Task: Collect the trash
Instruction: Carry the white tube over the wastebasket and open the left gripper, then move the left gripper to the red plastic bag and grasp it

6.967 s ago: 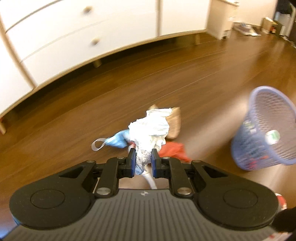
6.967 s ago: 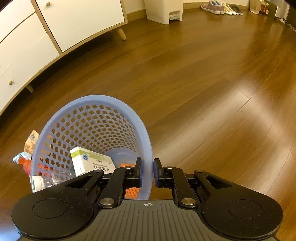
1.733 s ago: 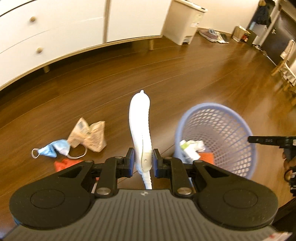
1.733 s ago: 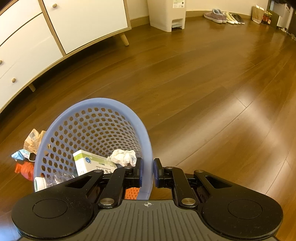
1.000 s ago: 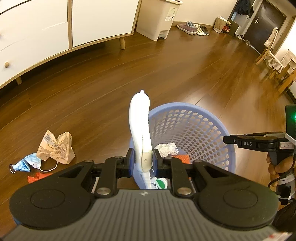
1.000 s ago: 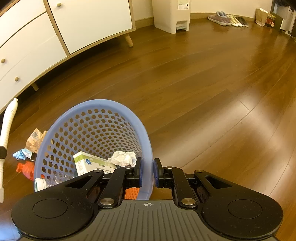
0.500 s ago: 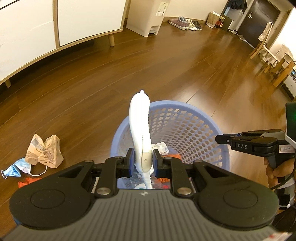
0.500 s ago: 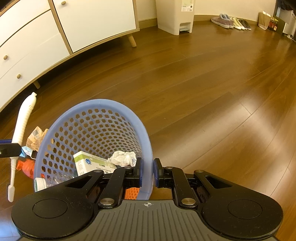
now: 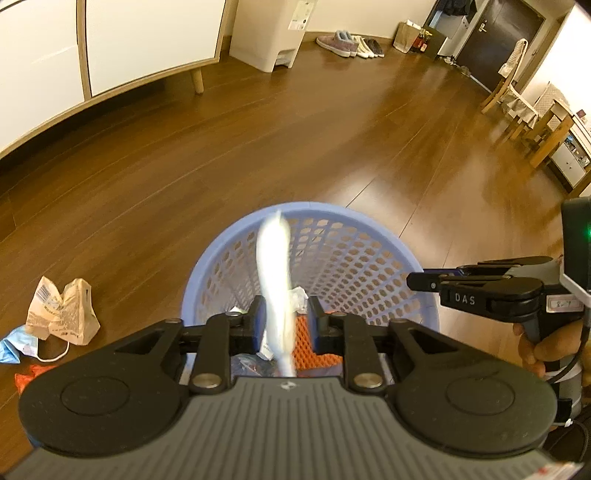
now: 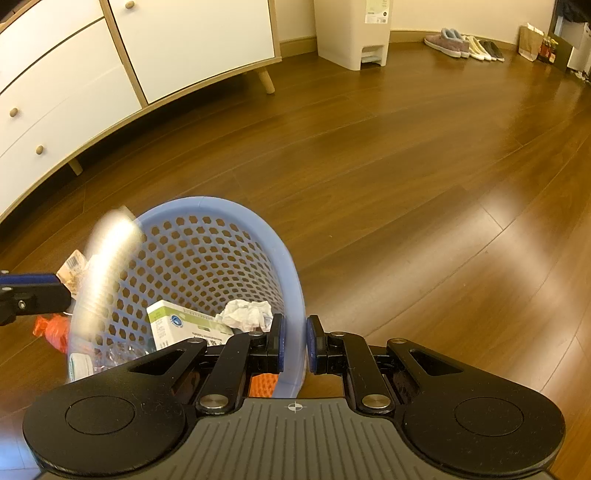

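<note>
My left gripper point(image 9: 284, 328) hovers open over the blue mesh basket point(image 9: 351, 236). A white toothbrush point(image 9: 275, 280), blurred by motion, hangs loose between its spread fingers, over the basket's mouth. From the right wrist the toothbrush point(image 10: 99, 273) shows as a streak at the basket's left rim. My right gripper point(image 10: 293, 343) is shut on the basket's near rim point(image 10: 291, 295). Inside lie a white box point(image 10: 181, 325), a crumpled tissue point(image 10: 245, 312) and an orange piece point(image 10: 264, 384). On the floor to the left lie a brown paper bag point(image 9: 62, 314), a blue face mask point(image 9: 11, 349) and an orange wrapper point(image 9: 29, 376).
A white cabinet on wooden legs point(image 10: 166, 48) runs along the back left. A beige pedal bin point(image 10: 354, 33) and a row of shoes point(image 10: 461, 42) stand by the far wall. Wooden chairs point(image 9: 517, 99) are at the far right. A hand point(image 9: 546, 347) holds the right gripper's handle.
The left gripper's fingers have spread apart and let go of the toothbrush, which now blurs as it drops toward the basket. The right gripper keeps its hold on the rim.
</note>
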